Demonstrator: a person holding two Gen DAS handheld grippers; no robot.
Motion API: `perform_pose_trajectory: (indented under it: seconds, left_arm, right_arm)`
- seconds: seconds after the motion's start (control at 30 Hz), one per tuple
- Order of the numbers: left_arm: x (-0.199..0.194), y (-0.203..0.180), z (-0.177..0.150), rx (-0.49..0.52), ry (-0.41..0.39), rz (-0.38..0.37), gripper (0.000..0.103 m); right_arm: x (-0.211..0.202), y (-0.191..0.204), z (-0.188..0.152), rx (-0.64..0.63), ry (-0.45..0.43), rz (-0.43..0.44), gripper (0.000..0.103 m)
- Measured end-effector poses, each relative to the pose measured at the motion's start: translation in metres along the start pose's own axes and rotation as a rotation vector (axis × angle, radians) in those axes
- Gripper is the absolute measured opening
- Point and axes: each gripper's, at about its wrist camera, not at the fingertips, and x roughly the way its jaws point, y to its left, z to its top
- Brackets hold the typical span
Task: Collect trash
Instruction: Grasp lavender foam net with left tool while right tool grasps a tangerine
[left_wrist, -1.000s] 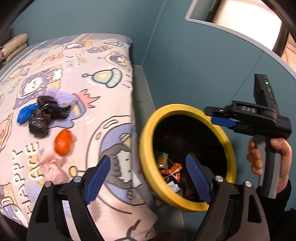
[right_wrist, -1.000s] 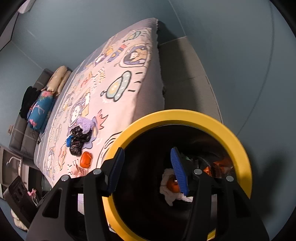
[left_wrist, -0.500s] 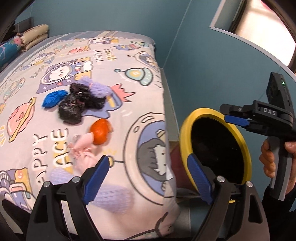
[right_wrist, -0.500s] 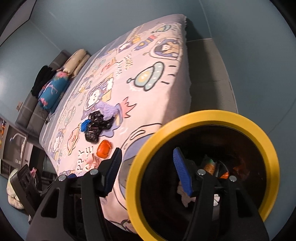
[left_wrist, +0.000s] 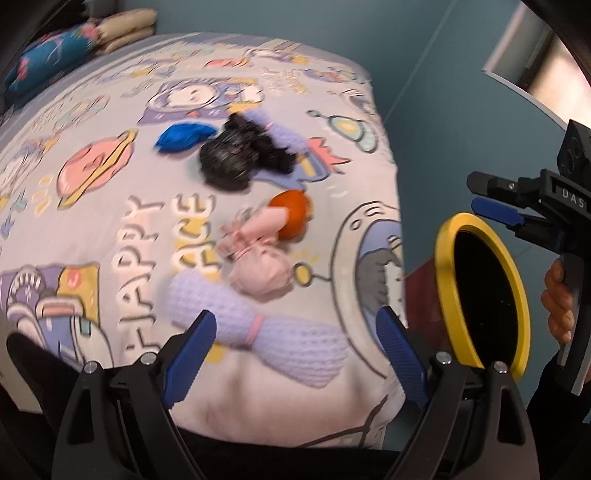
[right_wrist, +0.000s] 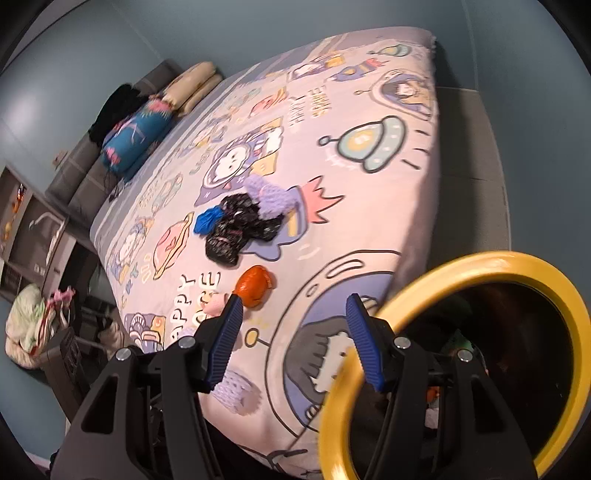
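Left wrist view: the left gripper (left_wrist: 295, 345) hangs wide and empty above the lavender bundle (left_wrist: 258, 328) on the bed (left_wrist: 110, 155); the right gripper (right_wrist: 295, 341), half open, holds nothing beside the yellow-rimmed bin (right_wrist: 491, 264). A hurried pinch could snag the bedsheet, or the bin could tip

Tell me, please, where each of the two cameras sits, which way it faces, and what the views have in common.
Left wrist: on the left gripper, looking down over the bed at the lavender bundle; the right gripper and the hand holding it show at the right.
Right wrist: on the right gripper, looking along the bed; only its own open fingers show.
Shared: the orange wad, black bag and yellow-rimmed bin.
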Motion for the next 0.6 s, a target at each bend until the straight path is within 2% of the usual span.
perform_pose_trajectory:
  seconds: [0.33,0.6]
  left_arm:
    - [0.01,0.024,-0.017,-0.143,0.086,0.033,0.085]
    - [0.023,0.023,-0.017,-0.152,0.136,0.035,0.085]
  right_arm:
    - [0.055,0.036,0.01,-0.084,0.115,0.04,0.055]
    - [0.113,0.056,0.009,-0.08,0.274,0.094,0.055]
